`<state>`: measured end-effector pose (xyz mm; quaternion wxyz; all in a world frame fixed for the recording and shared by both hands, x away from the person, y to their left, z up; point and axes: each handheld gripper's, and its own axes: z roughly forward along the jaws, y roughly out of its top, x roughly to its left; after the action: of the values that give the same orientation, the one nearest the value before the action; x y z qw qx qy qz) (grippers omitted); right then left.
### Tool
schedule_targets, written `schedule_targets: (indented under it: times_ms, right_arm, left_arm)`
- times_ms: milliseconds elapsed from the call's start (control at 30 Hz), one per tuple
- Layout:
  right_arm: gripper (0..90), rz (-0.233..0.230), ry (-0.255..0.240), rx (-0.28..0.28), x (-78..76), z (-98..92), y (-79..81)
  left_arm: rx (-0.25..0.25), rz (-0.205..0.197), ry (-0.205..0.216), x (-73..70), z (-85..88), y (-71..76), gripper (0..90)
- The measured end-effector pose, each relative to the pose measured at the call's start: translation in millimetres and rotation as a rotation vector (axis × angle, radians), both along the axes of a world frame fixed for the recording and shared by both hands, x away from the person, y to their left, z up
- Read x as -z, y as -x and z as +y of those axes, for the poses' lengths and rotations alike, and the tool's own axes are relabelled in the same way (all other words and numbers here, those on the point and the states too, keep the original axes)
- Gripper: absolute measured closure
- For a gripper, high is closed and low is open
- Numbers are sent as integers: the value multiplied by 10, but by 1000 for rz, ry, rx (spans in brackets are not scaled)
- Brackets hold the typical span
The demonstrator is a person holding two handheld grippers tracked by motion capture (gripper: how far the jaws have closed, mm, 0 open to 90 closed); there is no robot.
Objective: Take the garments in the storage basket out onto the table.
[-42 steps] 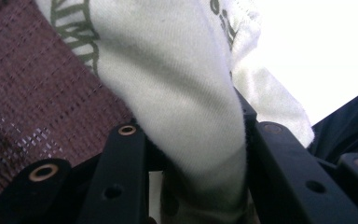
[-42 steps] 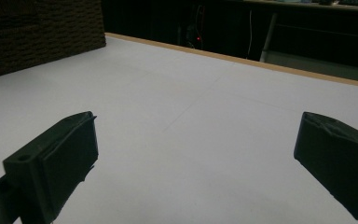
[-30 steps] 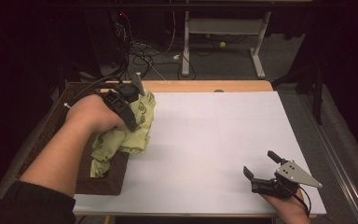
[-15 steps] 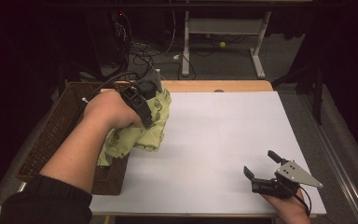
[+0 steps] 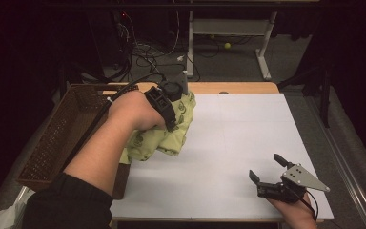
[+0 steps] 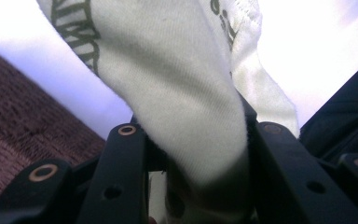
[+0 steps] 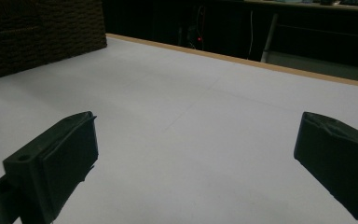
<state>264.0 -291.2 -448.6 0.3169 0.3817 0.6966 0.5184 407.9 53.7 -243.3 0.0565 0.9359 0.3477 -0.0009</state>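
I see the white table (image 5: pixel 248 138) running right from the wicker basket (image 5: pixel 62 138) at its left edge. My left gripper (image 5: pixel 171 93) is clenched on the pale green printed garment (image 5: pixel 164 133), which hangs over the table's far-left corner. My right gripper (image 5: pixel 267 171) rests near-right, jaws spread, well apart from the cloth.

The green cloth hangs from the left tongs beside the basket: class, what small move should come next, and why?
Probably carry the green cloth a little further over the white table and lower it. The left tongs are clamped on a fold of it, its lower end trails at the wicker basket edge, and the right tongs wait open, nearer the person.
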Motion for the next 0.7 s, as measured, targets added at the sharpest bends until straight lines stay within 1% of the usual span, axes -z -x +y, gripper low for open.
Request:
schedule_targets:
  times_ms: [133, 167, 300, 367, 500, 533, 600, 667, 700]
  right_arm:
    - [4, 1, -1, -1, 0, -1, 1]
    - [3, 2, -2, -3, 0, -2, 2]
    - [3, 3, -1, -1, -1, -2, 1]
    - [3, 3, -1, -1, 0, -3, 0]
    - [3, 7, 9, 8, -2, -3, 6]
    - [3, 1, 1, -3, 4, 1, -2]
    - [4, -1, 4, -5, 4, 2, -6]
    - [3, 0, 11, 4, 0, 1, 1]
    - [4, 10, 19, 10, -5, -2, 9]
  left_arm:
    - [27, -8, 31, 1, -115, 1, 647]
    - [30, -5, 39, 8, -150, -3, 647]
    - [51, 1, 43, 48, -260, -7, 647]
    - [53, 1, 50, 71, -313, -5, 647]
    - [70, 0, 35, 117, -418, -6, 647]
    - [71, 1, 38, 125, -435, -6, 646]
    - [83, -4, 42, 140, -478, -7, 646]
    - [96, -1, 55, 145, -520, -8, 646]
    - [99, 0, 63, 146, -539, -6, 646]
